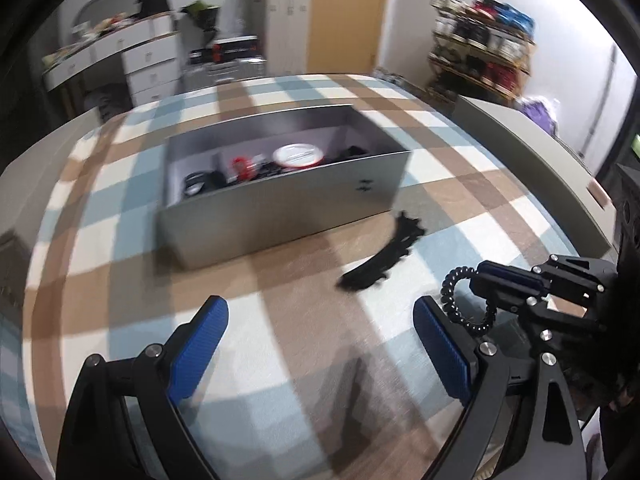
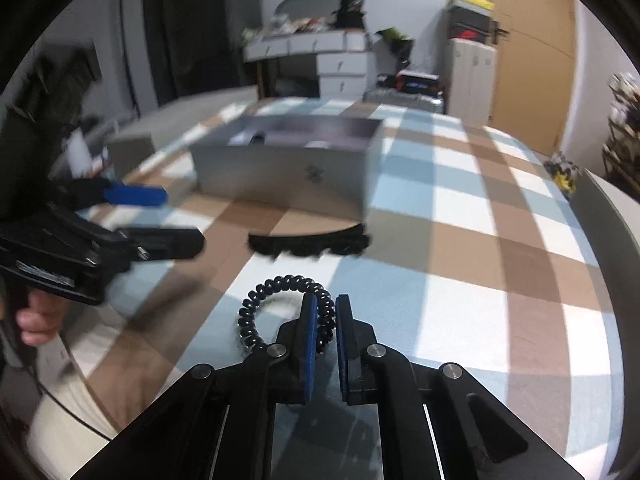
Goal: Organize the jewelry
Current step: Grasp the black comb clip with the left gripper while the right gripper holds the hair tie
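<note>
My right gripper (image 2: 325, 320) is shut on a black spiral hair tie (image 2: 256, 300), held above the checked cloth; it also shows in the left wrist view (image 1: 460, 296). My left gripper (image 1: 320, 332) is open and empty, blue pads (image 1: 200, 344) wide apart. A grey open box (image 1: 280, 204) stands ahead with several jewelry items inside, among them a white round case (image 1: 298, 155) and a red piece (image 1: 242, 164). A black toothed headband (image 1: 384, 258) lies on the cloth before the box's right end; it also shows in the right wrist view (image 2: 308, 244).
The checked cloth (image 1: 280, 320) covers a table with a pale rim (image 1: 560, 152). White drawers (image 1: 148, 64) and a cluttered shelf (image 1: 480, 48) stand behind. The left gripper shows at the left in the right wrist view (image 2: 140, 220).
</note>
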{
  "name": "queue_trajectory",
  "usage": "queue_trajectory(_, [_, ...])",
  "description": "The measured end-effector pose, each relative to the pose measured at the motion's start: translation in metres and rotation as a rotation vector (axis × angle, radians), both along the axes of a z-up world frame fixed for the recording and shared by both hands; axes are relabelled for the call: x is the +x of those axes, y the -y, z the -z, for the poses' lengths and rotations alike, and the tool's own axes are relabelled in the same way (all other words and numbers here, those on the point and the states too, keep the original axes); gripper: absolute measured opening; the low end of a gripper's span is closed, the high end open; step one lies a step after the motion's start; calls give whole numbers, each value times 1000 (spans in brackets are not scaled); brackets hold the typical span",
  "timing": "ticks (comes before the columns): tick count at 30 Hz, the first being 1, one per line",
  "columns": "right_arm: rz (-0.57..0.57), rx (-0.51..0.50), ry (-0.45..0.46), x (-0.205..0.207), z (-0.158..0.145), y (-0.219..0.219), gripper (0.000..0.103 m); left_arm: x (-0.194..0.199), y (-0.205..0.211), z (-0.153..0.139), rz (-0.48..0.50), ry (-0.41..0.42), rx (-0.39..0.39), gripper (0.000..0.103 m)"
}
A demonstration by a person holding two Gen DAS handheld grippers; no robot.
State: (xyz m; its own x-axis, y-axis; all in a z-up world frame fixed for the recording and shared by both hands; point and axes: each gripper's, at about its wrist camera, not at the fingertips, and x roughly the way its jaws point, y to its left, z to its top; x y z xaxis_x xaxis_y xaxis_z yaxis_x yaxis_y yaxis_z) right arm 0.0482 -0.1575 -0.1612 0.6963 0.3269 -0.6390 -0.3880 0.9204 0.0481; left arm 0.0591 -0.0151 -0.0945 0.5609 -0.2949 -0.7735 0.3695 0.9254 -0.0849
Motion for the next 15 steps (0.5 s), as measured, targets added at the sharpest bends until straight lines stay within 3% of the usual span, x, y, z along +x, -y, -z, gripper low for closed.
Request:
queue_trajectory(7, [77, 91, 19, -4, -13, 38, 8, 22, 43, 7, 175, -49, 42, 91])
queue_trajectory(13, [96, 149, 7, -6, -10, 55, 9, 41, 50, 13, 205, -103, 14, 90])
queue_trajectory(15, [98, 155, 6, -5, -9, 58, 9, 43, 51, 14, 209, -111, 20, 79])
